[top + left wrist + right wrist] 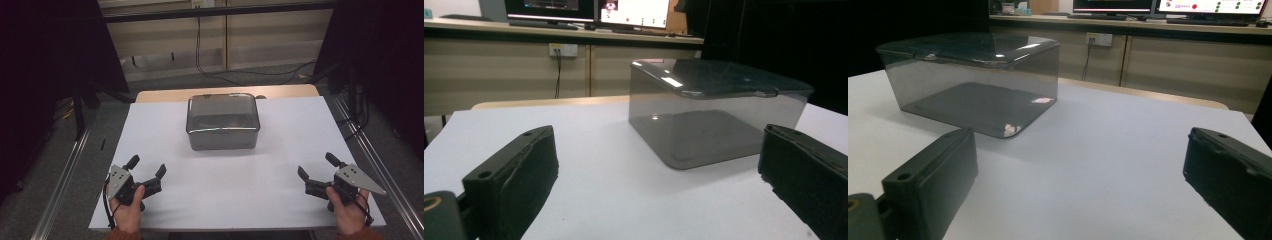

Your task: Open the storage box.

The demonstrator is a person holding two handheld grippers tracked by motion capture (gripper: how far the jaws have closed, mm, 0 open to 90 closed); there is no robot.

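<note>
**Two open grippers at the near edge of a table, a lidded box ahead**

A white table top (280, 150) is seen from above. Toward its far side, near the middle, sits a smoky, see-through plastic box (223, 121) with a closed lid. It stands flat on the table and nothing touches it.

At the near edge, a person's hands come in from below, each holding a black two-jaw tool. The left gripper (147, 166) is at the near left corner and the right gripper (317, 166) at the near right corner. Both have their jaws spread wide with nothing between them, and both are well apart from the box and from each other.

Bare white table lies between each gripper and the box, so nothing stands in the way.

Beyond the table runs a pale cabinet wall (260, 35) with a black cable (200, 50) hanging down to the floor. Through the left gripper view, computer screens (589, 10) sit on a counter above a wall socket (563, 49).
</note>
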